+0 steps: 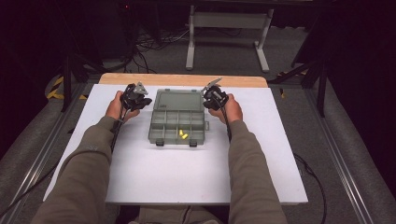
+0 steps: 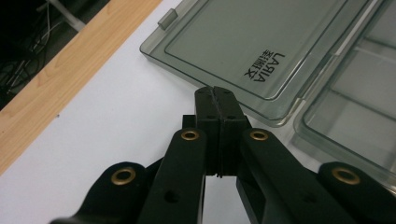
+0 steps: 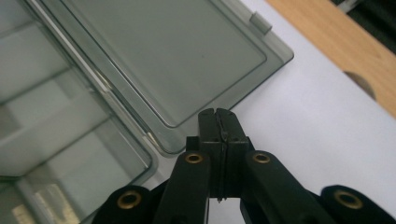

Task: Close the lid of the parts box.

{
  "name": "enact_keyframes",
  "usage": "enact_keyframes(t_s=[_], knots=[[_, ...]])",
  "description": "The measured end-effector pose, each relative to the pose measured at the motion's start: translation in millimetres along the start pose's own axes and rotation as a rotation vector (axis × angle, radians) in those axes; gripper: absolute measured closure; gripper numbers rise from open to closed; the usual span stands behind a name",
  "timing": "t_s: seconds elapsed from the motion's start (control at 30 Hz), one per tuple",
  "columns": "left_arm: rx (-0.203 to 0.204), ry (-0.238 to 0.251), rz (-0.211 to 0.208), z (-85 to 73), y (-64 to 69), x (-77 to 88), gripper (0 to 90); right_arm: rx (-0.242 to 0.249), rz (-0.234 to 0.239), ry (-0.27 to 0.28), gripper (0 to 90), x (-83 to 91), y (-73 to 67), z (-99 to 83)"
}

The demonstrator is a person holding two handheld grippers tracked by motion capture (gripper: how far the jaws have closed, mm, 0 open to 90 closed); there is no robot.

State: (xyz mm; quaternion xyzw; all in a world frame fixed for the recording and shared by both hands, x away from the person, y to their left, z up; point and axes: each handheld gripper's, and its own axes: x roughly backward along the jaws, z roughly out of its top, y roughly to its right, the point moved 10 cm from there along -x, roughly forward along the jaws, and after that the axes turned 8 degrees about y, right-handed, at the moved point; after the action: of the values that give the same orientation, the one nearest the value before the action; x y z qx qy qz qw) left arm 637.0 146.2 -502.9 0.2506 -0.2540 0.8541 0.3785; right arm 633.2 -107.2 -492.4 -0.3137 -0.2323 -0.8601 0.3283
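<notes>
The left hand-held gripper (image 1: 134, 95) sits just off the left edge of the open lid (image 1: 179, 100) of a grey see-through compartment box (image 1: 178, 127), and the right hand-held gripper (image 1: 215, 97) sits just off the lid's right edge, so the lid lies between the two. Each is held in one of the person's hands, low over the white bench (image 1: 140, 172).

In the left gripper view, the left hand-held gripper (image 2: 215, 91) has its two black jaws pressed together with nothing between them; their tips stand at the lid's (image 2: 243, 46) near rim, whether touching it or just above it cannot be told. In the right gripper view, the right hand-held gripper (image 3: 218, 113) is likewise closed on nothing, its tips at the rounded corner of the lid (image 3: 187, 56).

The box lies flat on the bench, opened out. The lid is folded back flat on the far side, beyond the tray, with its hinge line running across from one hand-held gripper to the other. The tray's long axis runs the same way, left to right between the grippers, and its two dark latches (image 1: 176, 143) face the person, on the side nearer than both grippers. Two small yellow pieces (image 1: 182, 134) lie in a near compartment of the tray, nearer the person than both grippers and roughly midway between them.

Beyond both hand-held grippers a strip of bare wood (image 1: 182, 80) edges the bench.
</notes>
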Motion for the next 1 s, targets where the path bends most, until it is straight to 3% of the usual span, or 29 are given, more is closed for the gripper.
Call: enact_keyframes(t_s=[0.43, 0.63, 0.87, 1.0], knots=[[0.022, -0.031, -0.002, -10.4, 4.8, -17.3, 90.0, -0.007, -0.018, -0.062, 90.0, -12.7, 7.3, -14.9], [0.036, -0.038, -0.012, -15.2, 8.2, -21.2, 90.0, 0.02, -0.011, -0.092, 90.0, -18.9, 3.2, -18.2], [0.043, -0.026, -0.019, -15.4, 8.9, -22.0, 90.0, 0.028, -0.009, -0.085, 90.0, -20.2, 3.7, -17.9], [0.041, -0.016, -0.005, -13.5, 8.7, -24.8, 90.0, 0.027, 0.004, -0.051, 90.0, -22.4, 4.7, -16.6]])
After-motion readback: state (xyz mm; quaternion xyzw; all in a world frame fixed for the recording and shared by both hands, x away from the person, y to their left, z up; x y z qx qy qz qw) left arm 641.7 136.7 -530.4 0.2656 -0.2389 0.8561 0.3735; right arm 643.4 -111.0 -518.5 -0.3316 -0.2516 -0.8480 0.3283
